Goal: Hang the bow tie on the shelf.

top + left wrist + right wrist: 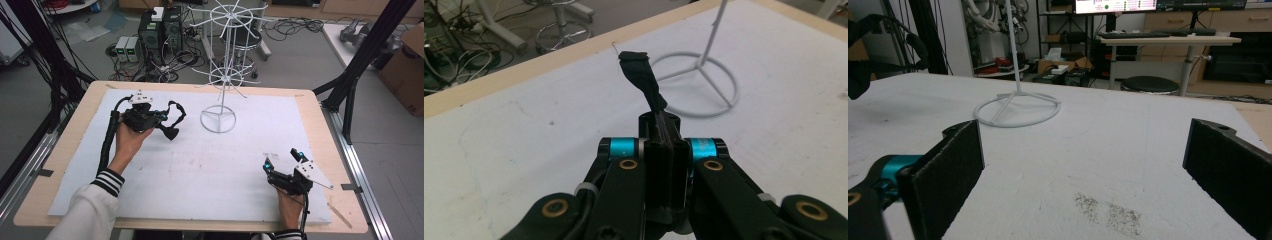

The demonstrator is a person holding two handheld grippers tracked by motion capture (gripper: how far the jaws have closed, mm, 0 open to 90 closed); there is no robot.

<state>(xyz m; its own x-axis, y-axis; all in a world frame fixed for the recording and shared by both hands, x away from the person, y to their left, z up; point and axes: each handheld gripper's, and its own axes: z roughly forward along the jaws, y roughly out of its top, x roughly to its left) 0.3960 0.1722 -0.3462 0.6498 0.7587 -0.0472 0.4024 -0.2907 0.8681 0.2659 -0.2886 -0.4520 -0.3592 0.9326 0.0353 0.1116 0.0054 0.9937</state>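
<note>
Jaws of the left gripper [159, 116] are pressed together on a black strap [644, 80], a twisted band that loops out from the pinch and hangs above the white table cover [200, 165], left of the white wire rack [226, 75]. In the left gripper view the strap rises from between the closed pads, its free end folded over just in front of the rack's ring base [699, 85].

Judging from this, the step in hand is carrying the strap toward the rack to hang it on one of the thin spokes. To do it well, the pinch should stay firm near the strap's end so the loop hangs open, and the loop should come in above a spoke tip and then drop over it, without knocking the light rack.

The right gripper [284, 165] rests on the near right part of the table with its jaws spread wide and nothing between them; it could steady the ring base.

No container sits on the table; the rack's spokes look bare.
</note>
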